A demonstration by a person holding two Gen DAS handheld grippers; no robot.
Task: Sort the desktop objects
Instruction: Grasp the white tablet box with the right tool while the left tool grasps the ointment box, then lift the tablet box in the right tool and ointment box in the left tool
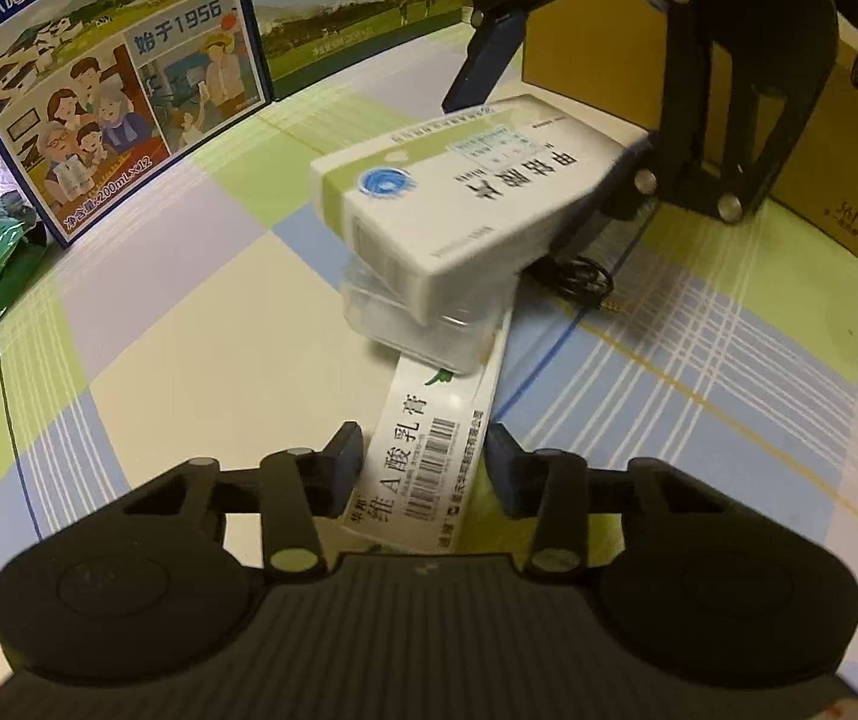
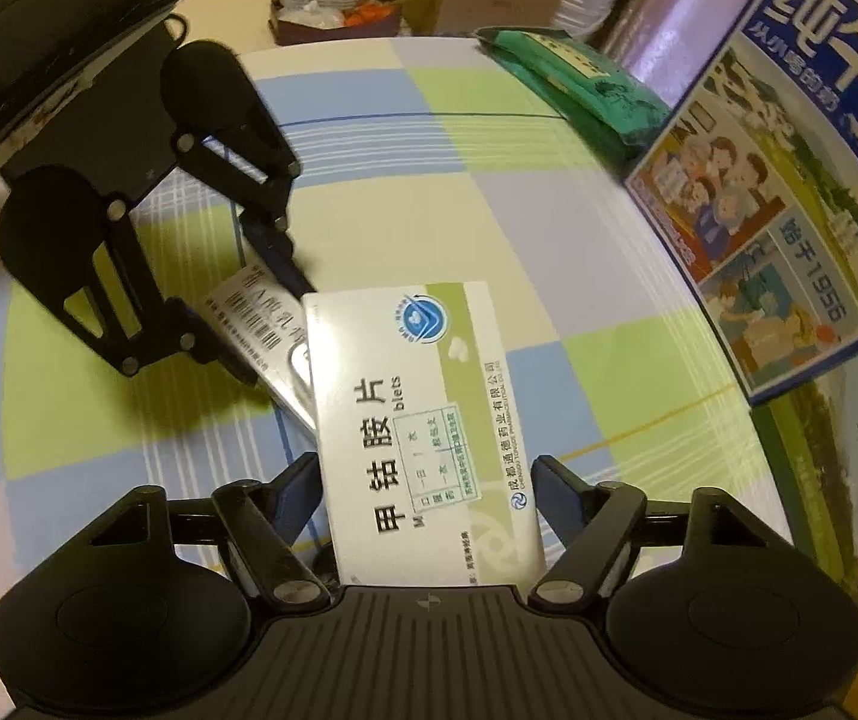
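Item one: tablet carton [image 2: 423,420], white and green card, held in the right tongs [image 2: 426,483], which are clamped across its short width at the near end; its far end is tilted over a small clear plastic case [image 1: 423,330] and seems to rest on it. Item two: ointment carton [image 1: 429,456], long, narrow, white with a barcode, gripped near its end by the left tongs [image 1: 423,462], closed on its two long sides; its far end runs under the clear case. All sit mid-worktop [image 1: 189,324] on a checked cloth, with milk cartons [image 1: 105,78] and a brown cardboard box [image 1: 819,138] standing behind. Handling, as judged: both cartons light, thin-walled, stiff enough lengthwise but easily crushed, so grip on the edges rather than the broad faces; the clear case looks smooth and may slide or tip.
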